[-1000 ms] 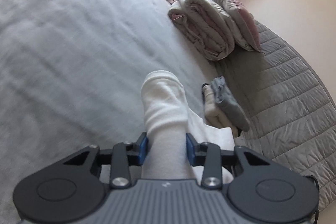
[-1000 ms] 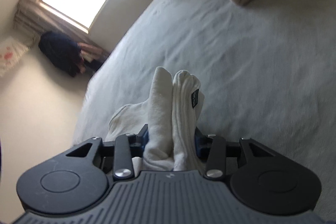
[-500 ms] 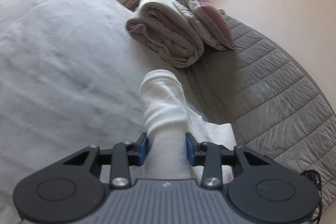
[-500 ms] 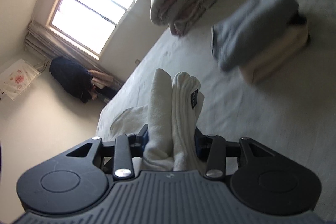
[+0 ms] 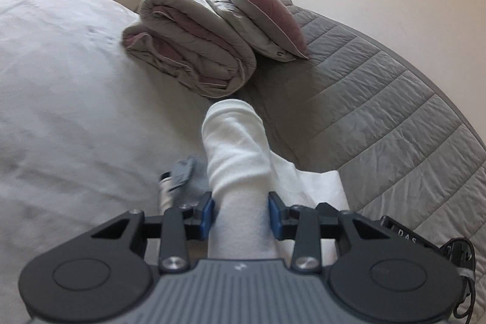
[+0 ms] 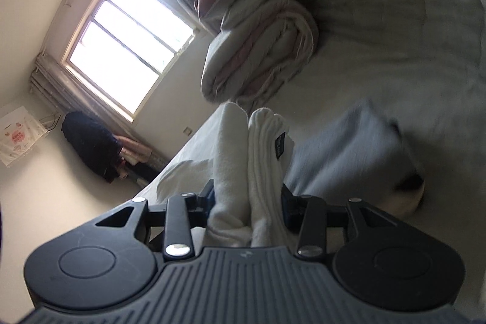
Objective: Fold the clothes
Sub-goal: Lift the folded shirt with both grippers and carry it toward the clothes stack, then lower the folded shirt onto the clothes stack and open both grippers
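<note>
You can't see how far the white garment (image 5: 237,160) reaches: it runs back under the left gripper (image 5: 241,213) body and out of sight. Lower left of that gripper, the grey folded item (image 5: 185,172) is mostly covered by the gripper's linkage. In the right wrist view, the grey folded stack (image 6: 349,148) at centre right is motion-blurred, its edges smeared. The dark heap (image 6: 88,144) below the window stays unreadable.

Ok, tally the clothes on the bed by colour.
White garment: 1
Grey garment: 1
Cream garment: 1
Total: 3
</note>
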